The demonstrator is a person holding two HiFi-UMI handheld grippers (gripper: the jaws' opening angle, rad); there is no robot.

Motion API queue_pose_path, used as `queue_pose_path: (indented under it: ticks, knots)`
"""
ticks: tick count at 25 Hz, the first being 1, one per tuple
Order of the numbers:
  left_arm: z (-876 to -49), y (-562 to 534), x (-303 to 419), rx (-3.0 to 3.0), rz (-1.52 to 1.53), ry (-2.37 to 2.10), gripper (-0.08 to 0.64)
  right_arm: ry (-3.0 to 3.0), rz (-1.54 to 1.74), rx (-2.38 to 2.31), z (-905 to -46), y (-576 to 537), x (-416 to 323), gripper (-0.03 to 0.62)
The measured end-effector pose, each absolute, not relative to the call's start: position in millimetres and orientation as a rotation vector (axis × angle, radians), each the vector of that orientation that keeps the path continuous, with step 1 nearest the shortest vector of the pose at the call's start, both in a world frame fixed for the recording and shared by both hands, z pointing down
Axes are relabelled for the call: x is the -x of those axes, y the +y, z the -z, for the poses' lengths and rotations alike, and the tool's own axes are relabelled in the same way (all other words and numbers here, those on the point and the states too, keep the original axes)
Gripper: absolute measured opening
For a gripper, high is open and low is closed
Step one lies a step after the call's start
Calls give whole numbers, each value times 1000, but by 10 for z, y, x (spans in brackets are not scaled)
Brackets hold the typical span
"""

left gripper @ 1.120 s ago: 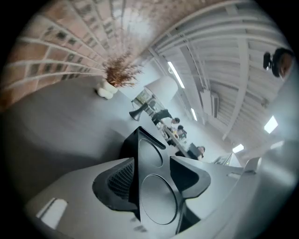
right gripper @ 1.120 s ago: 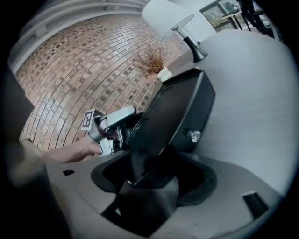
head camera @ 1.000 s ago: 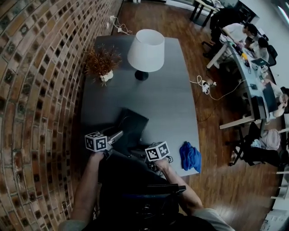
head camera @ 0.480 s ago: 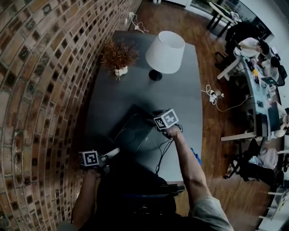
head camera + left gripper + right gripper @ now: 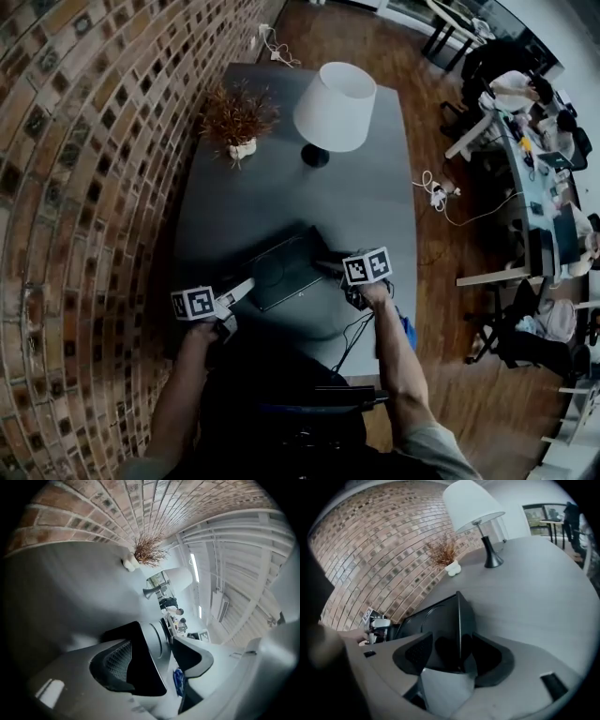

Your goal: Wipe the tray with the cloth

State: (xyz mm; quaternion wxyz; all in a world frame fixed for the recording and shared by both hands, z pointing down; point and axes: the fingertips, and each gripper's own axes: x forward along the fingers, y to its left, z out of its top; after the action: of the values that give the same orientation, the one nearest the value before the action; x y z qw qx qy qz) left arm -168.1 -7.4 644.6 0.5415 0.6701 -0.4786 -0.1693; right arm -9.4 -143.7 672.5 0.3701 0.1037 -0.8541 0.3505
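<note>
Pinch the flat black plastic tray [image 5: 281,272], likely stiff, light and slippy, on the grey bench [image 5: 309,202] by its thin rim, sitting untouched inside the closing right claw [image 5: 454,656], leaving the left claw [image 5: 159,656] spread wide, empty.

Table [image 5: 356,216] bare between tray [image 5: 281,272] and lamp [image 5: 335,105]: clear passage. Lamp and plant [image 5: 236,117] block far end; brick wall [image 5: 84,187] bounds left side.

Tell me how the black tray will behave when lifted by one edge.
The tray is probably stiff: its thin rim holds a straight line between the right gripper's closing jaws. It looks shallow and thin-walled, so likely light. Gripped at one edge only, it may tip or slip, as its surface looks smooth.
</note>
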Motion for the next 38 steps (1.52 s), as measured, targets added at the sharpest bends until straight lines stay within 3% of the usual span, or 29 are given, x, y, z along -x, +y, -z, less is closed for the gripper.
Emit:
queue_pose_path:
  ticks: [6,13,21,38]
  knots:
    - [-6418,-949,2085,-1630,457,-1225,279,-2244,-1121,-435,-6662,-1451,-57,255]
    - [-6320,-632,1833,-1728,324,-1177,268,-2272,-1159,-516,-6643,-1455,-98,253]
    - [-6387,-834,1931,-1709,383,-1183,225,-2269,-1210,-564,-6658,-1405,-129,253]
    - [-6380,-766,1940,-1744,346,-1188,225,-2296,-1164,-588,-6684,-1341,-158,252]
